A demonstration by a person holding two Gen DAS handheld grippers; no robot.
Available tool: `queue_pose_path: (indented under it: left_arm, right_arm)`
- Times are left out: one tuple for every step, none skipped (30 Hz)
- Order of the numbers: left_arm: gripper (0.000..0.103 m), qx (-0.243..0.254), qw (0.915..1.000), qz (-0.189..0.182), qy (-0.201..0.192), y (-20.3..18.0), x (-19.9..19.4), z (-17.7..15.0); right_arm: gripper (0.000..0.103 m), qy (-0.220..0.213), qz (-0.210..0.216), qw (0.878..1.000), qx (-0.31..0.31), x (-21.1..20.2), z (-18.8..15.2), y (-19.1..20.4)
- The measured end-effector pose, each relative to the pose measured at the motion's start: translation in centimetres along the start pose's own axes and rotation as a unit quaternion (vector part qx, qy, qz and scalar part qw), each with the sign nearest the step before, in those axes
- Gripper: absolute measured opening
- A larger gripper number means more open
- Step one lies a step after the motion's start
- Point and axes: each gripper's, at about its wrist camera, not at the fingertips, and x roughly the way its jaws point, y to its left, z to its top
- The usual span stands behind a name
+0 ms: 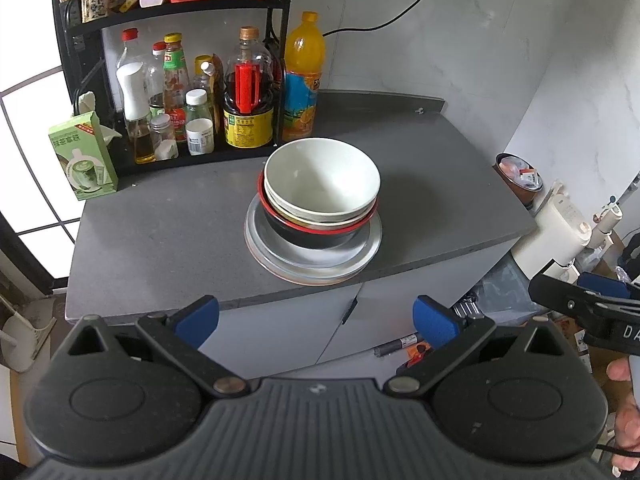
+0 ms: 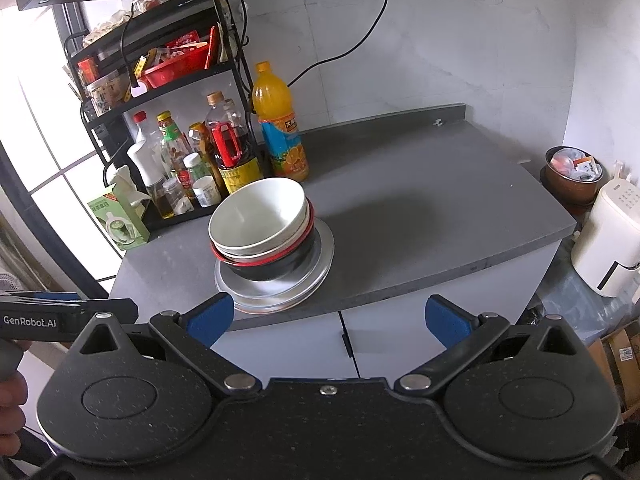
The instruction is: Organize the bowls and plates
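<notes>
On the grey countertop (image 1: 160,232), near its front edge, stands one stack of dishes. Topmost is a white bowl (image 1: 320,178), nested in a second pale bowl whose rim shows just under it, and both sit inside a black bowl with a red rim (image 1: 316,236). That bowl rests on a metal plate (image 1: 368,246), which lies on at least one more plate, a thin rim edge showing below.

From the stack, at 10 o'clock in the left wrist view, a black wire rack (image 1: 280,12) holds sauce and oil bottles, among them a dark soy sauce jug with a red handle (image 1: 247,96). An orange juice bottle (image 1: 302,76) stands at 12 o'clock, just beside the rack. A green tissue box (image 1: 82,156) sits at 9 o'clock, near the counter's left edge. At 3 o'clock, off the counter, are a copper-coloured bin (image 1: 520,180) and a cream appliance (image 2: 608,240).

Both tools hang in front of the counter, well apart from the stack. The left gripper (image 1: 316,322) has its blue-padded jaws spread wide and empty; the right gripper (image 2: 328,318) is likewise spread and empty.
</notes>
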Motion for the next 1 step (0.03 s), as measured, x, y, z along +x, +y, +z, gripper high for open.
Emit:
queue_pose_path:
  left_arm:
    - [0.102, -0.001, 1.0, 0.002, 0.001, -0.26, 0.17, 0.1]
  right_arm:
    - [0.103, 0.001, 0.001, 1.0, -0.001, 0.06, 0.03, -0.24]
